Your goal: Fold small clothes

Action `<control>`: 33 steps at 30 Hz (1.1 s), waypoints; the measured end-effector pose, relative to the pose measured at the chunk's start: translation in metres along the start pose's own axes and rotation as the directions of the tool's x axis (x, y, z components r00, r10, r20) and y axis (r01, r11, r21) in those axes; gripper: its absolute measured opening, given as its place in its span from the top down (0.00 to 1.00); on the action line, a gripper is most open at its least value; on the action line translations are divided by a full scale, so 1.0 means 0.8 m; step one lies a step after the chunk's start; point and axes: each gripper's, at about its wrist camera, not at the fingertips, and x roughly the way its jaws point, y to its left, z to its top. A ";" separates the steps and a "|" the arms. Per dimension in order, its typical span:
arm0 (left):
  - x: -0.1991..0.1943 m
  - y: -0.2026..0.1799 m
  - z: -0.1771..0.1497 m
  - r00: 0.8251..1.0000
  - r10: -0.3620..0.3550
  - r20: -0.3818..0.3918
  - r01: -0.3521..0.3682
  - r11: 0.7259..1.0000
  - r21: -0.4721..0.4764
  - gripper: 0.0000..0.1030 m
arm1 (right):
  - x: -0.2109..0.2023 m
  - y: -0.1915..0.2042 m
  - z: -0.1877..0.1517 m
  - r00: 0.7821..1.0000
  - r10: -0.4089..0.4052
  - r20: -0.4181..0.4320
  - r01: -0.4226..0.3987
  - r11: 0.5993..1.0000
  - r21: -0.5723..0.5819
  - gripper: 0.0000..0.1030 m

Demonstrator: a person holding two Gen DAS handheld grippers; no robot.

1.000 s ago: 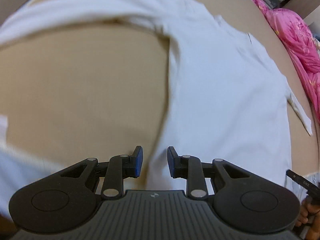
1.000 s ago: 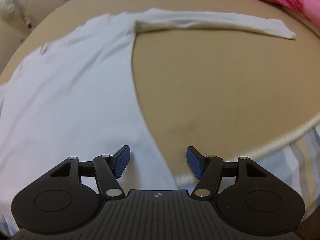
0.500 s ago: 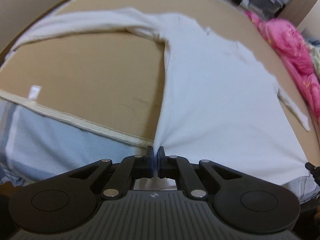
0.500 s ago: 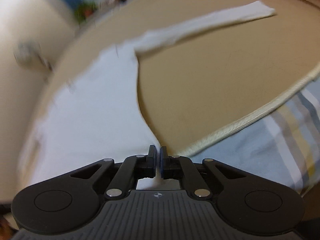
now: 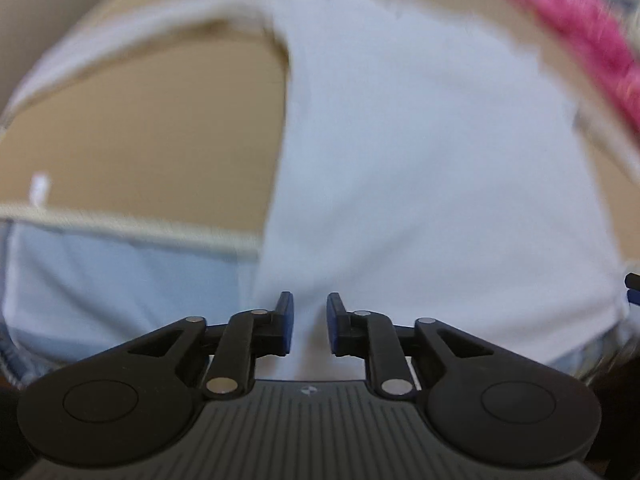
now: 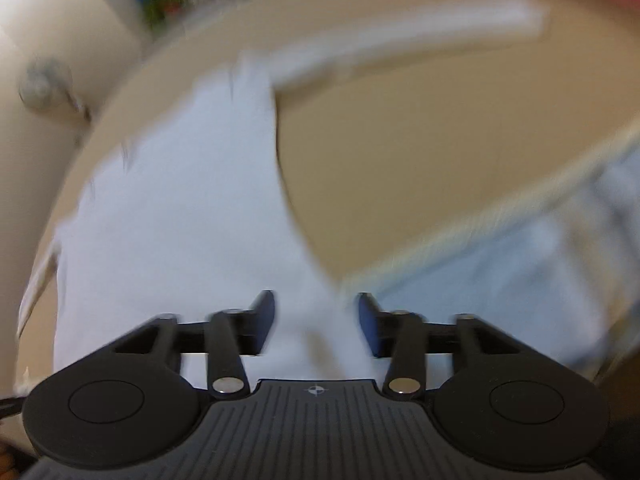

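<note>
Left hand-held gripper (image 5: pixel 308 322): half a second ago clamped on the hem of the white shirt (image 5: pixel 420 168), jaws now parted slightly, hem cloth between but not pinched. Right hand-held gripper (image 6: pixel 316 322): likewise released, gap wider. The shirt lies flat on the tan bed cover (image 5: pixel 152 136), hem at its corded edge: straightening looks finished, first fold not yet begun.

— What do we see below our left gripper (image 5: pixel 308 322)?

— Its jaws, just opening, stand apart over the hem of a white long-sleeved shirt (image 5: pixel 420 152) spread across the tan mattress (image 5: pixel 152 132), pink bedding (image 5: pixel 576 28) beyond.
</note>
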 end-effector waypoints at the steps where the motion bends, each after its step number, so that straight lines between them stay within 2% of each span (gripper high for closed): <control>1: 0.011 -0.004 0.001 0.999 0.022 -0.036 -0.022 1.000 0.007 0.80 | 0.018 0.000 -0.005 0.996 -0.045 -0.071 0.046 0.999 0.001 0.61; 2: 0.013 -0.006 0.001 0.999 0.035 -0.024 -0.035 0.999 0.009 0.80 | 0.024 0.001 -0.007 0.994 -0.071 -0.080 0.071 0.997 -0.006 0.69; 3: 0.007 -0.010 0.003 0.999 0.041 0.009 -0.041 0.999 0.018 0.80 | 0.021 0.005 -0.005 0.995 -0.077 -0.061 0.077 0.997 -0.006 0.69; 4: -0.001 -0.015 0.003 0.998 0.038 0.051 -0.039 0.999 0.032 0.78 | 0.013 0.009 -0.001 0.998 -0.054 -0.022 0.054 0.999 -0.004 0.66; 6: -0.012 -0.022 0.002 0.994 0.023 0.111 -0.029 0.998 0.053 0.63 | 0.001 0.015 0.004 0.999 -0.019 0.038 0.019 1.000 -0.023 0.59; 7: -0.009 -0.027 0.003 0.994 0.018 0.111 -0.025 0.998 0.060 0.54 | 0.004 0.016 0.006 0.999 -0.036 0.031 0.037 0.999 -0.034 0.54; 8: -0.003 -0.030 0.005 0.995 0.022 0.094 -0.028 0.997 0.069 0.51 | 0.013 0.015 0.005 0.997 -0.073 -0.001 0.073 0.996 -0.043 0.53; 10: 0.014 -0.035 0.010 0.998 0.052 0.043 -0.056 0.995 0.088 0.51 | 0.033 0.010 -0.003 0.986 -0.142 -0.084 0.138 0.989 -0.054 0.54; 12: 0.004 -0.037 0.017 0.989 0.101 0.110 -0.107 0.993 0.051 0.53 | 0.022 0.013 0.004 0.992 -0.126 -0.027 0.125 0.992 -0.030 0.54; 14: -0.022 -0.043 0.023 0.965 0.091 0.248 -0.107 0.993 0.051 0.49 | -0.001 0.017 0.013 0.993 -0.091 0.081 0.093 0.995 -0.019 0.54; 15: -0.031 -0.046 0.025 0.952 0.080 0.295 -0.100 0.994 0.053 0.47 | -0.014 0.017 0.021 0.986 -0.086 0.141 0.087 0.996 -0.002 0.54; 17: -0.042 -0.055 0.028 0.928 0.073 0.365 -0.102 0.993 0.062 0.46 | -0.034 0.010 0.038 0.973 -0.069 0.220 0.063 0.997 0.035 0.54; 20: -0.050 -0.085 0.039 0.905 0.064 0.421 -0.123 0.986 0.115 0.46 | -0.052 -0.013 0.081 0.949 -0.075 0.307 0.043 0.993 0.110 0.56; 21: -0.060 -0.098 0.034 0.899 0.046 0.436 -0.117 0.984 0.137 0.46 | -0.056 -0.022 0.095 0.942 -0.067 0.328 0.024 0.991 0.135 0.62; 22: -0.069 -0.105 0.038 0.894 0.023 0.447 -0.109 0.980 0.168 0.46 | -0.063 -0.048 0.110 0.936 -0.041 0.348 -0.014 0.988 0.153 0.98; 23: -0.080 -0.112 0.047 0.886 0.003 0.464 -0.107 0.974 0.200 0.46 | -0.070 -0.076 0.121 0.929 -0.023 0.371 -0.045 0.984 0.175 1.00; 27: -0.120 -0.157 0.077 0.836 -0.027 0.548 -0.173 0.934 0.311 0.45 | -0.061 -0.149 0.171 0.897 -0.112 0.427 -0.024 0.953 0.302 0.97; 29: -0.110 -0.164 0.103 0.815 -0.074 0.574 -0.164 0.922 0.352 0.42 | -0.039 -0.180 0.190 0.903 -0.142 0.406 -0.022 0.928 0.373 0.93; 30: -0.105 -0.169 0.109 0.813 -0.086 0.576 -0.155 0.922 0.355 0.42 | -0.025 -0.195 0.199 0.909 -0.141 0.393 -0.035 0.912 0.409 0.90; 31: -0.084 -0.167 0.120 0.818 -0.098 0.567 -0.130 0.928 0.349 0.43 | -0.012 -0.206 0.209 0.911 -0.140 0.388 -0.050 0.896 0.440 0.84; 32: -0.058 -0.163 0.132 0.837 -0.104 0.538 -0.094 0.940 0.328 0.43 | -0.003 -0.216 0.214 0.911 -0.141 0.388 -0.061 0.883 0.465 0.77; 33: -0.027 -0.158 0.144 0.866 -0.094 0.491 -0.069 0.951 0.303 0.43 | 0.008 -0.224 0.219 0.909 -0.145 0.391 -0.067 0.874 0.481 0.74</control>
